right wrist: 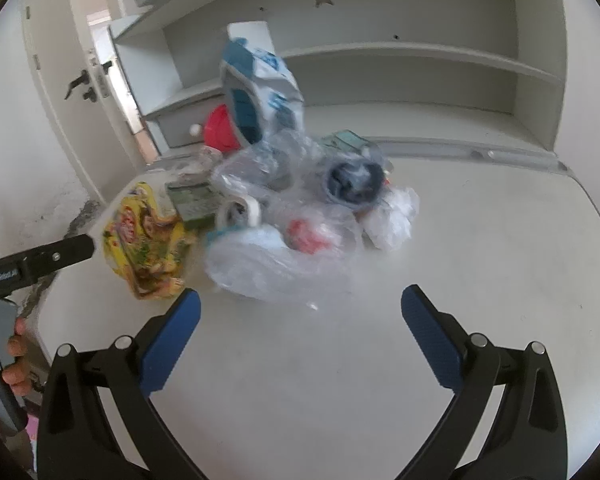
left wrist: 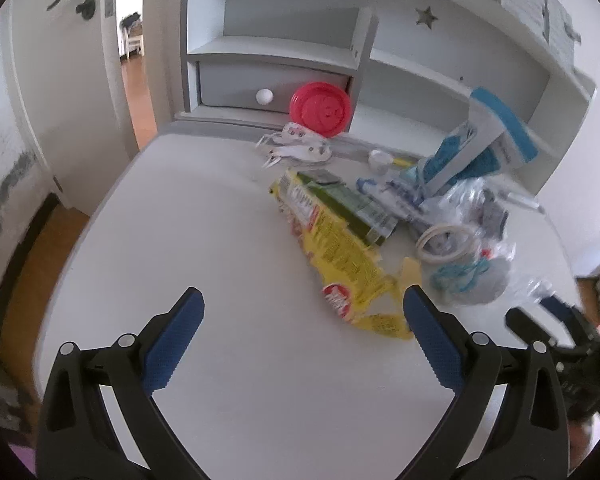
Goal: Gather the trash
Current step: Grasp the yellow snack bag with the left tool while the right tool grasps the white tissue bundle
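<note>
A pile of trash lies on the white desk [left wrist: 220,240]. It holds a yellow snack wrapper [left wrist: 336,256], a green carton [left wrist: 348,200], a clear plastic bag [left wrist: 472,264] with scraps inside, and a blue-and-white carton [left wrist: 496,128]. My left gripper [left wrist: 300,308] is open and empty, just short of the wrapper's near end. My right gripper [right wrist: 300,304] is open and empty, just in front of the clear plastic bag [right wrist: 276,256]. The yellow wrapper [right wrist: 144,248], the blue-and-white carton [right wrist: 260,88] and a roll of tape [right wrist: 236,212] show there too.
A red round lid [left wrist: 320,108] and a white patterned item [left wrist: 300,148] sit at the back by a grey drawer [left wrist: 268,88]. White shelves [right wrist: 420,60] rise behind the desk. A door [left wrist: 60,80] stands at the left. The left gripper's finger [right wrist: 60,256] shows in the right wrist view.
</note>
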Motion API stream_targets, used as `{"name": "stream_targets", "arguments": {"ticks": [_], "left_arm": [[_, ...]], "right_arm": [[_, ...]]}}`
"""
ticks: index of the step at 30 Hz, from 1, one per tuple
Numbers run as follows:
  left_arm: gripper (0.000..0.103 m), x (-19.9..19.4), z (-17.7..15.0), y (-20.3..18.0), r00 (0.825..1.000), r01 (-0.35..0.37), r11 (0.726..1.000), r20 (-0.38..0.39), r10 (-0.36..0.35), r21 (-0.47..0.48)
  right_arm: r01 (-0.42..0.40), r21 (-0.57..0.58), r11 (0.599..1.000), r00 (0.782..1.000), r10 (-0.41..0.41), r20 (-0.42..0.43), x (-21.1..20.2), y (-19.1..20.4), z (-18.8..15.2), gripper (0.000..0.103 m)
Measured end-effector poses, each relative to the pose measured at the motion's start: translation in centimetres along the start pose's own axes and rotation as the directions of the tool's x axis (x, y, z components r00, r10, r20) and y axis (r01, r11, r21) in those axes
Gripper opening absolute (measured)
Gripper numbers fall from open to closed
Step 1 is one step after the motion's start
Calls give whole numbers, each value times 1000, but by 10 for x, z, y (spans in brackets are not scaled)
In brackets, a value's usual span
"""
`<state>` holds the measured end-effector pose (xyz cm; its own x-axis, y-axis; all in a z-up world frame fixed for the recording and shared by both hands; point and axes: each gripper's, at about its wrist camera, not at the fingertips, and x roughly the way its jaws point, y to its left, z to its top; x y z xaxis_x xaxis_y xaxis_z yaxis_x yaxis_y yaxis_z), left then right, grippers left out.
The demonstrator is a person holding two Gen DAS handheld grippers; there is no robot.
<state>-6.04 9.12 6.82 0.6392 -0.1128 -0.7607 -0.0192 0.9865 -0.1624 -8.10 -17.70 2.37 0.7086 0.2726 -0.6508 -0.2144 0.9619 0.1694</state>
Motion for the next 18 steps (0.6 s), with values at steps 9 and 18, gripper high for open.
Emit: {"name": "stream_targets", "arguments": {"ticks": [9, 18], "left_arm": [[97, 55, 10, -13, 995, 15, 997, -102, -7, 77], [17, 62, 2, 16, 984, 149, 986, -106, -141, 74]], "right_arm": [[-12, -88, 996, 999, 8, -36, 15, 21, 22, 78], [-92, -40, 995, 995, 90, -51, 23, 25, 17, 22]]}}
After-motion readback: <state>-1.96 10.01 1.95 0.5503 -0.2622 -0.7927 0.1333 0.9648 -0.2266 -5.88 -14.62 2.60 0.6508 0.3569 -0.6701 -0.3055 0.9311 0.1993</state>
